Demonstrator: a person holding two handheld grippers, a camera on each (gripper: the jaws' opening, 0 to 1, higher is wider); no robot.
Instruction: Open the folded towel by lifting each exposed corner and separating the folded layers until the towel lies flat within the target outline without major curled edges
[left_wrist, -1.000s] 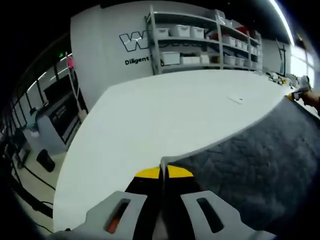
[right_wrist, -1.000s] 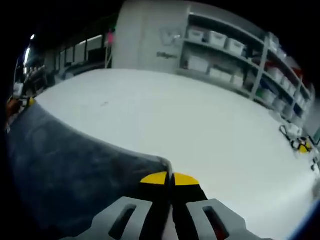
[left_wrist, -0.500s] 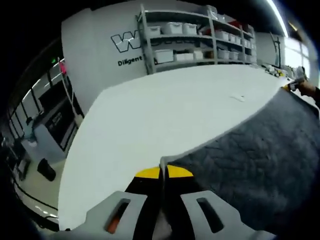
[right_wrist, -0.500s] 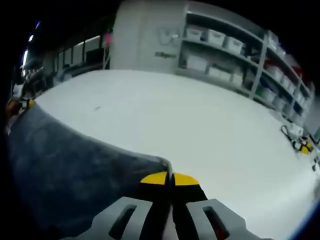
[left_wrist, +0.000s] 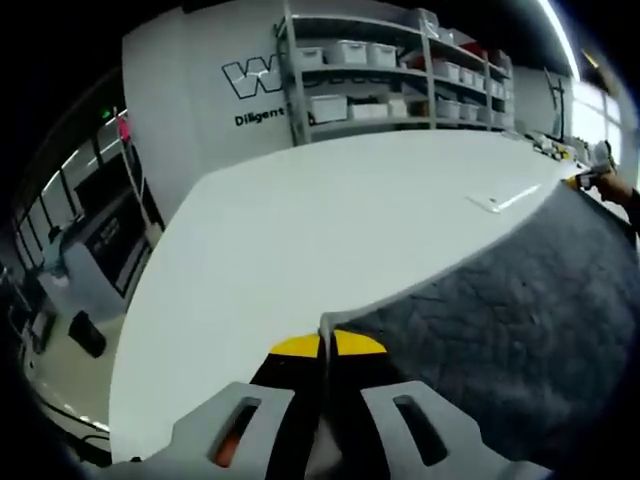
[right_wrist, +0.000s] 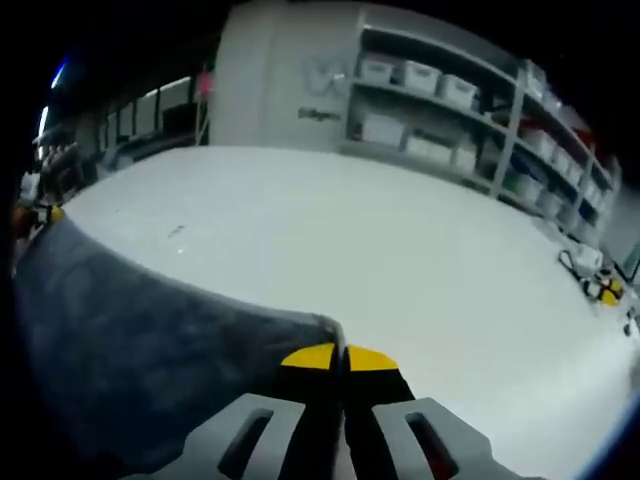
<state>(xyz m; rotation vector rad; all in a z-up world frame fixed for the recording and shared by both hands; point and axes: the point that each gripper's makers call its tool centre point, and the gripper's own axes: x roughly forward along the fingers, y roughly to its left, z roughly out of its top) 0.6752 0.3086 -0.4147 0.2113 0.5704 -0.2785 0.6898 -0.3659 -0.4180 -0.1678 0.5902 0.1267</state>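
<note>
In the left gripper view, a wall with dark lettering (left_wrist: 262, 80) stands at the far left, and just right of it a grey shelf rack (left_wrist: 400, 70) runs along the back. Its shelves carry rows of pale bins (left_wrist: 350, 52); what lies inside them cannot be told. In front, the white worktop (left_wrist: 300, 230) spreads wide. A small flat white strip (left_wrist: 505, 199) lies on it near the towel's far edge. The left gripper (left_wrist: 326, 345) rises from the bottom, its yellow-tipped jaws pressed together on a corner of the towel (left_wrist: 500, 310). The towel is dark grey with a quilted, nubby texture, and it stretches from that corner away to the right in 1 taut sheet. At its far right end the other gripper (left_wrist: 590, 180) holds it, with a hand (left_wrist: 622, 192) behind.

In the right gripper view, the towel (right_wrist: 130, 340) fills the lower left, its edge curving from the far left toward the centre, where the corner curls up slightly. The other gripper (right_wrist: 35, 215) shows small at the far left end. The right gripper (right_wrist: 340, 358) has its jaws clamped shut on this corner. The worktop (right_wrist: 420, 250) lies beyond, a tiny speck (right_wrist: 176, 231) on it. The rack (right_wrist: 470, 100) with bins (right_wrist: 440, 90) stands behind. Small yellow and black items (right_wrist: 600, 285) sit at the worktop's far right edge.
</note>
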